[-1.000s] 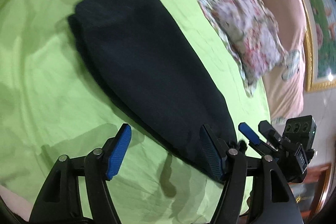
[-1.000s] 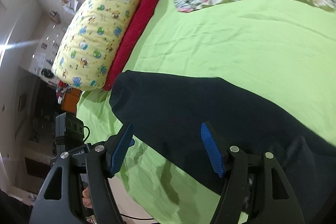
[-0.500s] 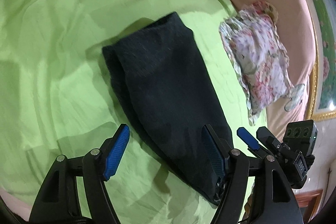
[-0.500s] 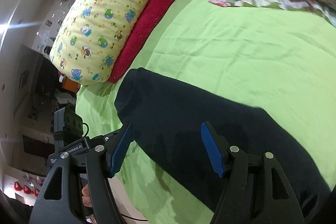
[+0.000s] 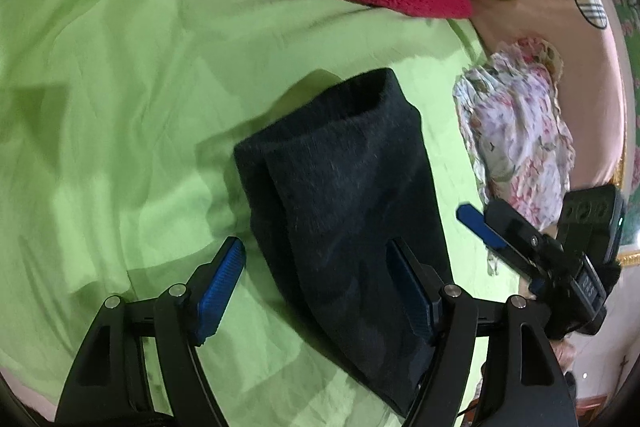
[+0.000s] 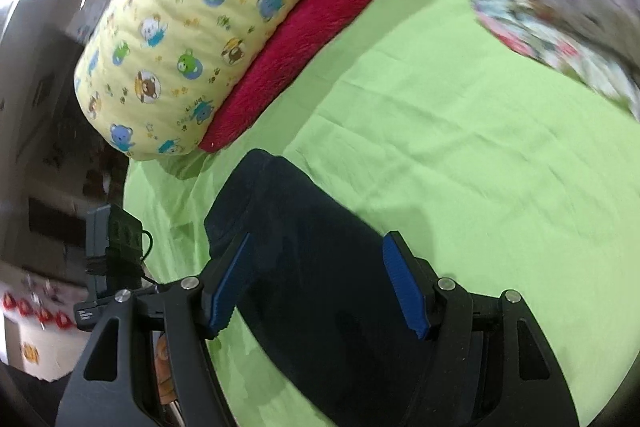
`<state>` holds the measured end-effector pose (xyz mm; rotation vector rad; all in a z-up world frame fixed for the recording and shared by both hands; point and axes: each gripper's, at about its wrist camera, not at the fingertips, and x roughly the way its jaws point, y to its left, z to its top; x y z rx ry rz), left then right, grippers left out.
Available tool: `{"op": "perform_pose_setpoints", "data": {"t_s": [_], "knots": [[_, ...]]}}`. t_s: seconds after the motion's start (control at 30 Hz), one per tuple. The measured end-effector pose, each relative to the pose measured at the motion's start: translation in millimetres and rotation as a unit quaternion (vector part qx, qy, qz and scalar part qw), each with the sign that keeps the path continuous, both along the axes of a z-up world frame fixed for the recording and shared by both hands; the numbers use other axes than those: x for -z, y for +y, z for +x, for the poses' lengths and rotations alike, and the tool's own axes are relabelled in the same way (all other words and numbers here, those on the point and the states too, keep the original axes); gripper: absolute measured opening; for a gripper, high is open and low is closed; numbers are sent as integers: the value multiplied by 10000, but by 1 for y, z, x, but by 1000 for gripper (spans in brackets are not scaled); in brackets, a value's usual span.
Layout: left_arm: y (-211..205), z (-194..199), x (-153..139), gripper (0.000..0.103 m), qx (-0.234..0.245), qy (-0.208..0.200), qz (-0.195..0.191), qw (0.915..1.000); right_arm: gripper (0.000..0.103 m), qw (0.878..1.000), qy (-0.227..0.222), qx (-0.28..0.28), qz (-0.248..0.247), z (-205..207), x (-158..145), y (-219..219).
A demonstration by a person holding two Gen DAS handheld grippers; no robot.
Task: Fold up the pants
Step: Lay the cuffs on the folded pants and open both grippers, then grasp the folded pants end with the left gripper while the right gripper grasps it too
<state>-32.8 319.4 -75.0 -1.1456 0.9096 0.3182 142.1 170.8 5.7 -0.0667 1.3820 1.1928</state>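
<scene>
Dark navy pants lie folded lengthwise in a long strip on the green bed sheet. My left gripper hovers over the strip's near end with its jaws opening. Its right finger is above the cloth, its left one above the sheet, and no pad presses on anything. In the right wrist view the pants run beneath my right gripper, which stands open above them without touching. The right gripper also shows at the right edge of the left wrist view.
A yellow cartoon-print pillow rests on a red fleece blanket along the sheet's far side. A floral cloth lies crumpled to the right of the pants. A pink cushion borders the bed.
Both grippers have slid sideways along the pants, so the strip's far end and the pillow have come further into view. The left jaws stand slightly wider.
</scene>
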Motion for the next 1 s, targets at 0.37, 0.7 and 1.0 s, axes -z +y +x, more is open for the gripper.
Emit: {"op": "perform_pose_setpoints", "data": {"t_s": [0.37, 0.7, 1.0], "knots": [[4, 6, 4, 75, -226, -105, 151, 9996, 68, 9899, -154, -1347, -418, -8, 27, 83], [3, 10, 2, 65, -260, -171, 420, 9986, 35, 9870, -129, -1542, -425, -11, 38, 100], [-2, 13, -20, 32, 44, -484, 596, 9970, 22, 9909, -260, -1317, -98, -5, 11, 71]]}}
